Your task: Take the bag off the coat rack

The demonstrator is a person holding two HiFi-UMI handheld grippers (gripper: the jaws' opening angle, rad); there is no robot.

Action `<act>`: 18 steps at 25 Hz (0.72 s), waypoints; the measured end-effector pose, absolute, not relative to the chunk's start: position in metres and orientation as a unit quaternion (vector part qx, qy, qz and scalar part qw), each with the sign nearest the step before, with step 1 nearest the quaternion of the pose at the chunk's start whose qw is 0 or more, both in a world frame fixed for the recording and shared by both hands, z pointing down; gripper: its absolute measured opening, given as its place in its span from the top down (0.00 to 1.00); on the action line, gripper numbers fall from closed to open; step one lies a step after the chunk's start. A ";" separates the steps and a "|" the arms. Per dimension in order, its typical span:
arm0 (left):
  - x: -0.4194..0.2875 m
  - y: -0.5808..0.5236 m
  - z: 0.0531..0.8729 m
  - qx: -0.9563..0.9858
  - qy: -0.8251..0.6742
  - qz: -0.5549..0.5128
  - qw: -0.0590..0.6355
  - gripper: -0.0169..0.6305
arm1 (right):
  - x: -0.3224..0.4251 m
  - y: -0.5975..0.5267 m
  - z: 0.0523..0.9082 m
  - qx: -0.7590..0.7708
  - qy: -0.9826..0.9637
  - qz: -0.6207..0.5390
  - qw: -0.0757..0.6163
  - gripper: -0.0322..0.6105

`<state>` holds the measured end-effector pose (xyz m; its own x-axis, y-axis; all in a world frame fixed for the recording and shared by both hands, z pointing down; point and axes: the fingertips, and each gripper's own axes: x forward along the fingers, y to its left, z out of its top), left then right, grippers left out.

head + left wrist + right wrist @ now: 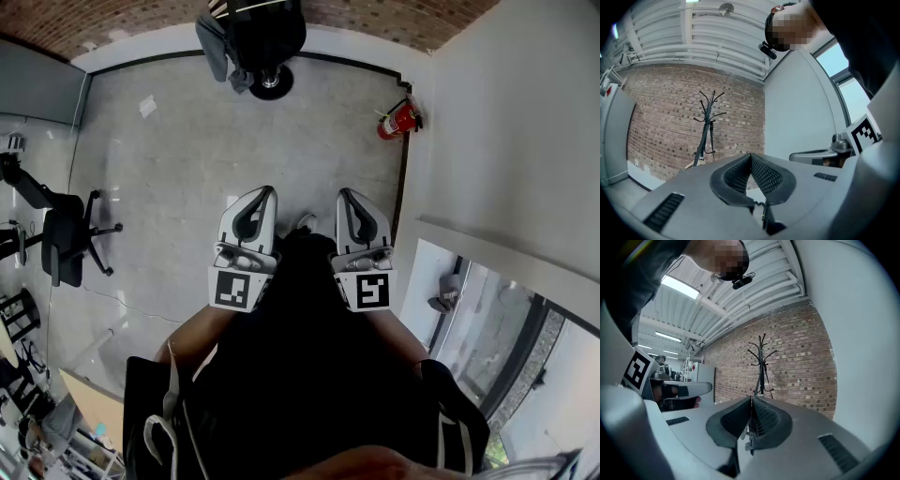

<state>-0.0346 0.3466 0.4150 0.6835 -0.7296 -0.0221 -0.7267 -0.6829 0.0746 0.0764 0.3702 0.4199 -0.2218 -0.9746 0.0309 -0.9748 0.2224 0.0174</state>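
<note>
Office or workroom premises: brick wall (665,117) ahead of the left gripper (751,155), office chair (66,239) to its left, fire extinguisher (398,120) (red, against the wall) ahead-right, concrete floor (187,159).

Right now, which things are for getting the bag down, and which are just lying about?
For the job: coat rack (bag not clear), left gripper, right gripper, both shut and empty.
Just lying about: fire extinguisher, office chair.

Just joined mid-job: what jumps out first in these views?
The left gripper and right gripper, jaws shut, sit side by side mid head view. Ahead, a black coat rack stands against the brick wall; a red fire extinguisher sits by the right-hand wall.
</note>
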 end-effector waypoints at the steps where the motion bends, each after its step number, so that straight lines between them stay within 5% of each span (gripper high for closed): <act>1: -0.033 0.347 0.417 0.917 -0.396 -0.024 0.029 0.94 | 0.078 0.371 0.422 0.622 -0.783 0.005 0.018 0.92; 18: -0.017 0.353 0.420 0.904 -0.424 -0.039 0.042 0.94 | 0.114 0.390 0.439 0.618 -0.785 0.039 0.002 0.92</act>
